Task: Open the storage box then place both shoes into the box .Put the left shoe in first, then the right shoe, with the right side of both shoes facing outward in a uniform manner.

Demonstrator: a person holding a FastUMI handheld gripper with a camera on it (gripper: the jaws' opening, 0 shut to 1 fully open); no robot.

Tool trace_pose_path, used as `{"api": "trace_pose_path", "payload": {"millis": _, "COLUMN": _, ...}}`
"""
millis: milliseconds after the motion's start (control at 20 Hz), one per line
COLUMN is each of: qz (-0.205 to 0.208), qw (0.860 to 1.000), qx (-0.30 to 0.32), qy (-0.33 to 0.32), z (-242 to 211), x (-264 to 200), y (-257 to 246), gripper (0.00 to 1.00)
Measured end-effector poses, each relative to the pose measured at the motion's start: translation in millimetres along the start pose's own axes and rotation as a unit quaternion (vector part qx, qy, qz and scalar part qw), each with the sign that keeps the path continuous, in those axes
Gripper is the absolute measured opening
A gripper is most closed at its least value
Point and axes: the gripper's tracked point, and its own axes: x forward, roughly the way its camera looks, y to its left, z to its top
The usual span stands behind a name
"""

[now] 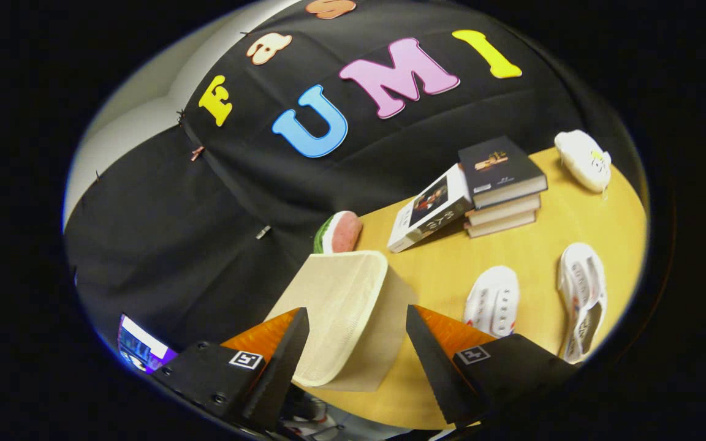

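A cream ribbed storage box (344,282) stands on the wooden table (531,245), its lid shut as far as I can tell. My gripper (356,312) is open, its two fingers wide apart with the near part of the box between and just ahead of the fingertips. Neither finger visibly presses on the box. Two white shoes lie on the table to the right of the fingers: one (493,300) close beside the right finger, the other (583,300) farther right near the table's edge. The view is strongly tilted.
Beyond the box lies a watermelon-slice toy (339,233). A stack of books (503,184) stands farther back with one book (429,208) leaning on it. A white rounded object (583,160) rests at the far corner. A lit screen (138,346) shows left of the fingers.
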Motion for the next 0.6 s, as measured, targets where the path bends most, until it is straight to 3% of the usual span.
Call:
{"api": "trace_pose_path", "payload": {"millis": 200, "qz": 0.04, "qw": 0.996, "qx": 0.042, "qy": 0.067, "z": -41, "x": 21, "y": 4, "gripper": 0.98}}
{"api": "trace_pose_path", "payload": {"millis": 600, "qz": 0.056, "qw": 0.978, "qx": 0.149, "qy": 0.135, "z": -80, "x": 60, "y": 6, "gripper": 0.95}}
